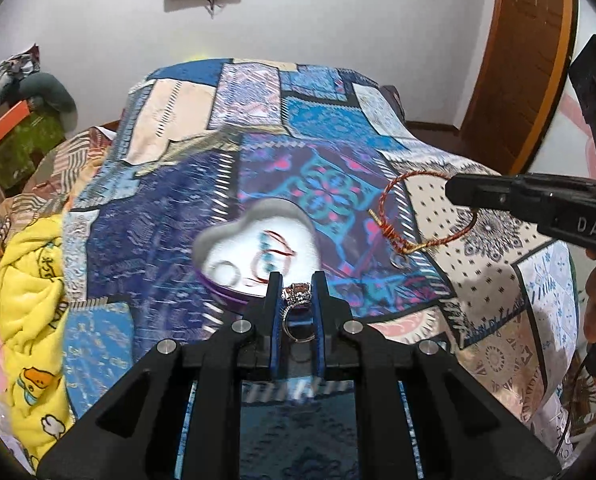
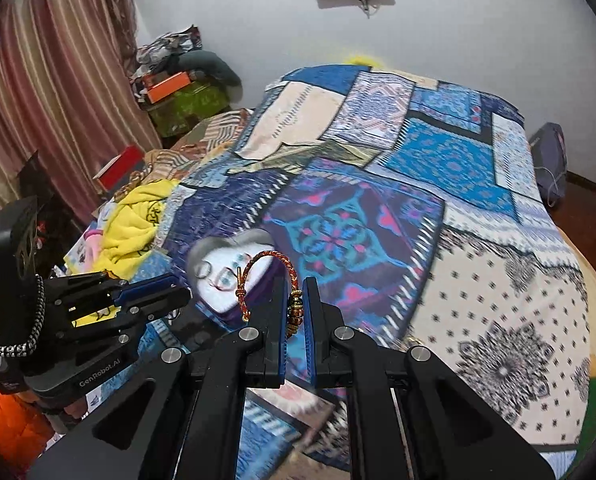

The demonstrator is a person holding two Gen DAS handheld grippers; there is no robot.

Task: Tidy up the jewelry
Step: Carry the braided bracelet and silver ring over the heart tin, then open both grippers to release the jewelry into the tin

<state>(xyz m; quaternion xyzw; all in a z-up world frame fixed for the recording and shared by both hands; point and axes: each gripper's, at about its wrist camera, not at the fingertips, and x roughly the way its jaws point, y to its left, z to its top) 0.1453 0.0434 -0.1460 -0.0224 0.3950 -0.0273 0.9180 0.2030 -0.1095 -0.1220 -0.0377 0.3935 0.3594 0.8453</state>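
Observation:
A heart-shaped jewelry box (image 1: 258, 246) with a white lining and purple wall lies on the patchwork bedspread (image 1: 202, 208); several pieces lie inside it. My left gripper (image 1: 296, 280) is shut on a silver ring with an amber stone (image 1: 296, 294), held above the box's near edge. My right gripper (image 2: 295, 286) is shut on a red and gold braided bracelet (image 2: 276, 258), whose loop hangs in the air over the box (image 2: 234, 272). In the left wrist view the right gripper (image 1: 453, 192) comes in from the right with the bracelet (image 1: 401, 216) dangling from it.
A yellow cartoon blanket (image 1: 30, 304) is bunched at the bed's left side. Boxes and clothes (image 2: 178, 92) are piled by the striped curtain (image 2: 50, 80). A wooden door (image 1: 525, 64) stands at the right. A dark bag (image 2: 549, 160) sits on the floor beyond the bed.

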